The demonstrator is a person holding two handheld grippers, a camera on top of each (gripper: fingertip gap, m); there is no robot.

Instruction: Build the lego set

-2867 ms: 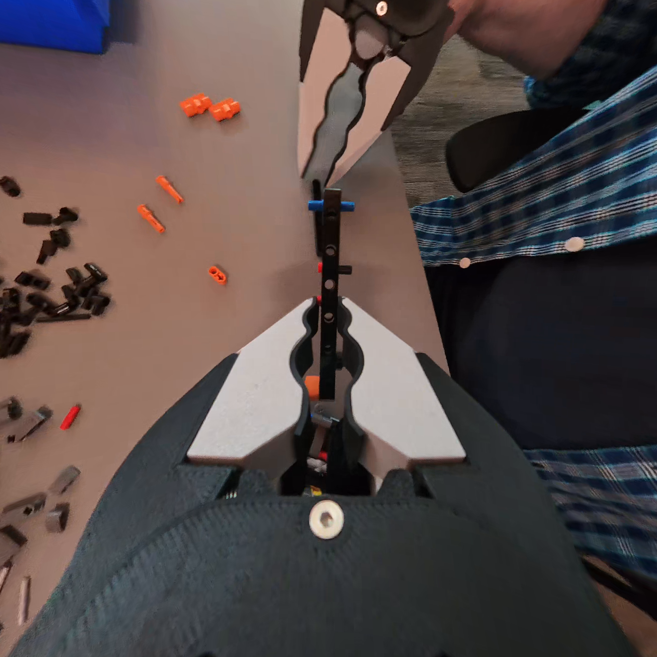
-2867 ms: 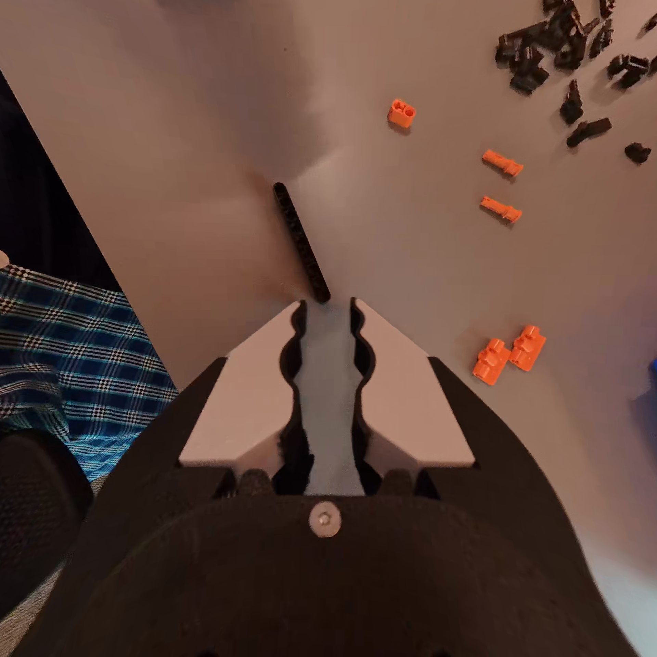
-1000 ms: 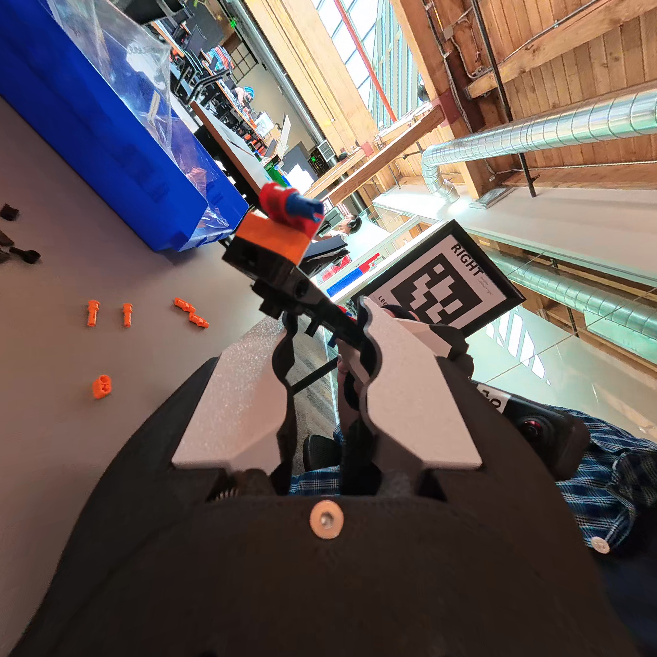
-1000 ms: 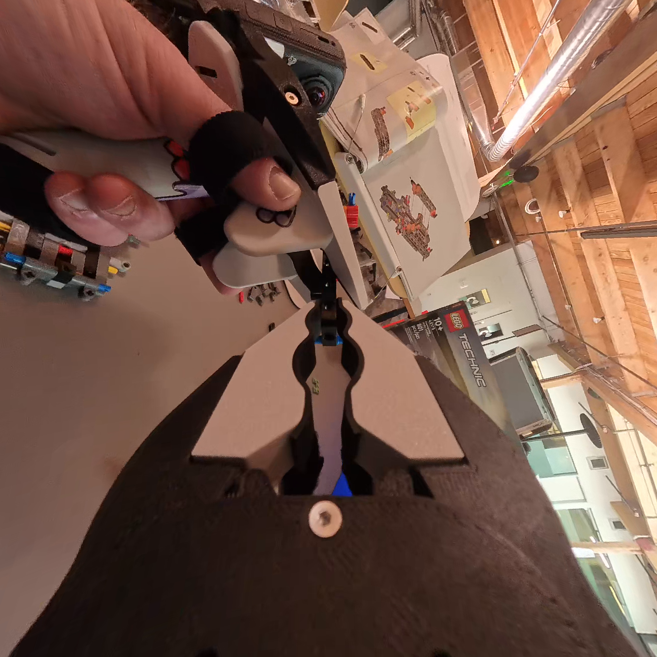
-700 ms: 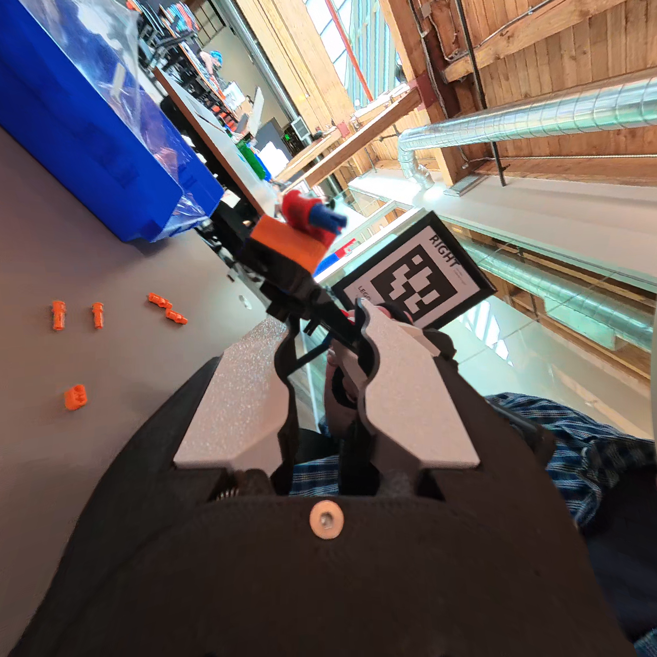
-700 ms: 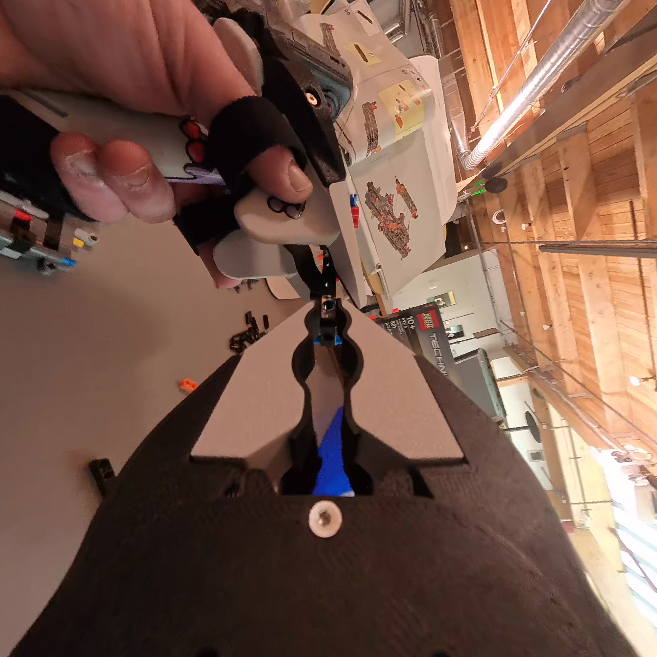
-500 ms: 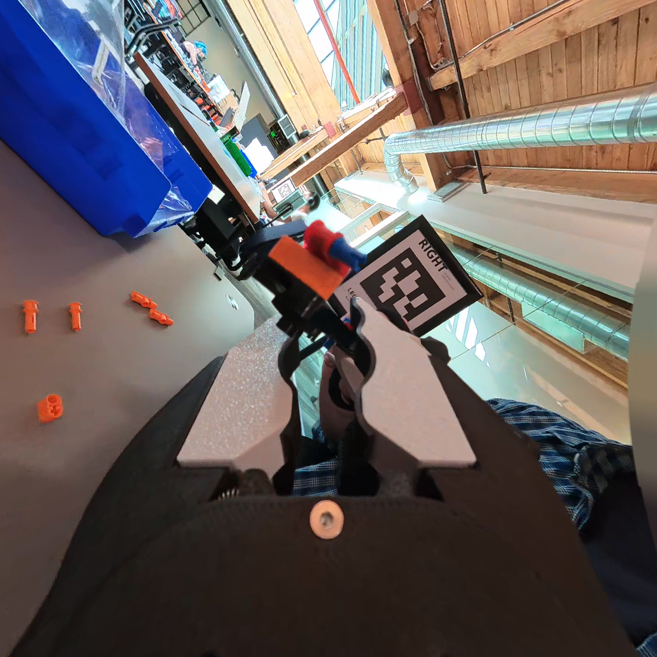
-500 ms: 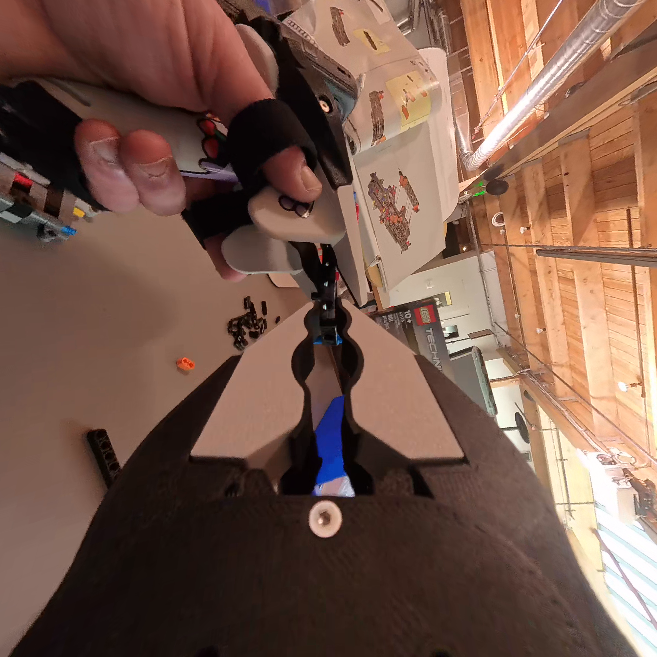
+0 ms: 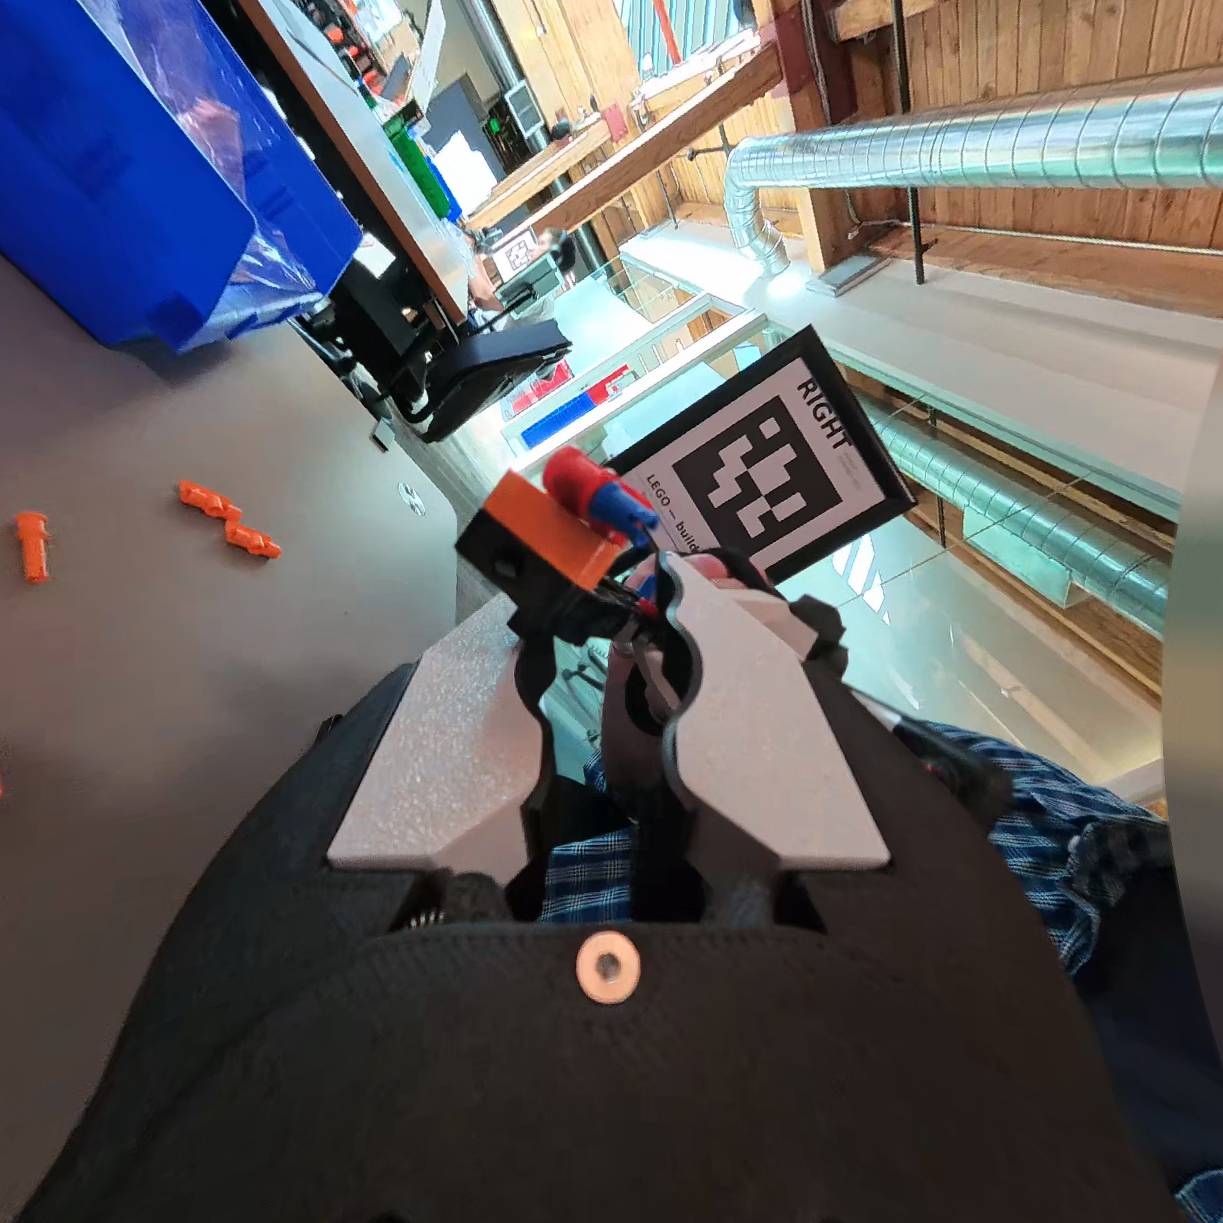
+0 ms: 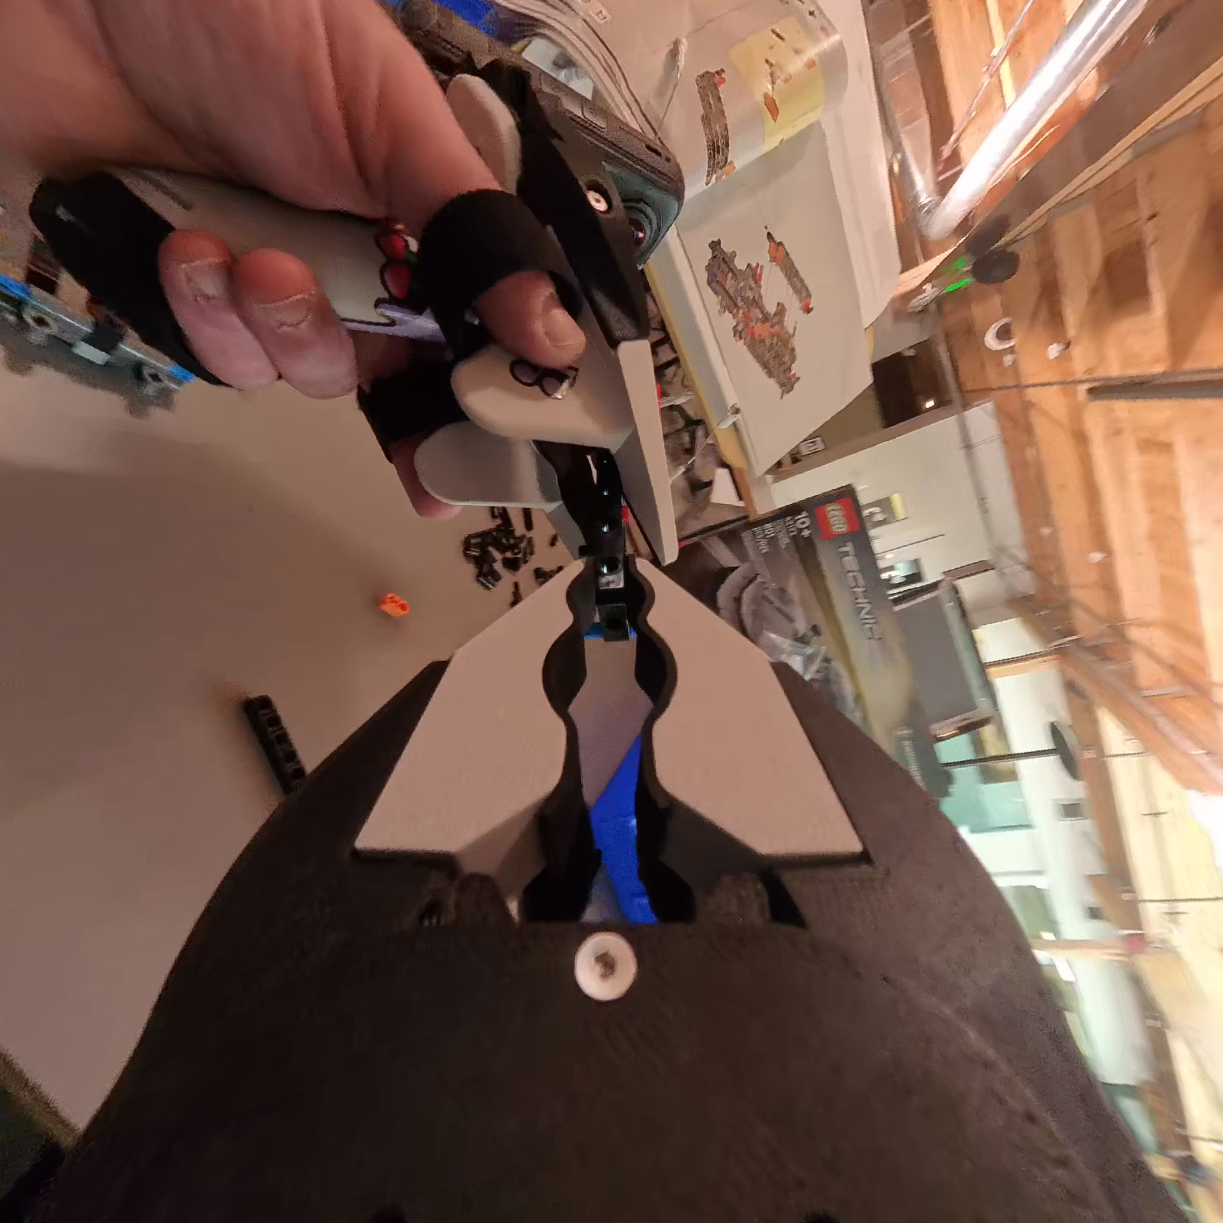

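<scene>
Both grippers on one small Technic sub-assembly, held up off the bench.

Left gripper (image 9: 599,615) — fingers pinching the black beam end of the sub-assembly (image 9: 549,539), whose orange block with red and blue pin juts out past the tips. Right gripper (image 10: 605,582) — fingers pressed onto the same beam's far end, by a blue pin; a hand (image 10: 265,218) works the left tool's trigger. The piece looks light and stiff, hard slick plastic; pin joints could pop under twist, so best held flat-on across the beam, not by the orange block. Bench (image 9: 198,662) is smooth grey-brown: loose orange pins (image 9: 228,519) near its far edge by a blue bin (image 9: 132,198), a spare black beam (image 10: 274,744) and a scatter of black parts (image 10: 503,546) farther in. Open workshop, timber ceiling, metal ducting; set box (image 10: 840,595) and instruction sheets beyond.
</scene>
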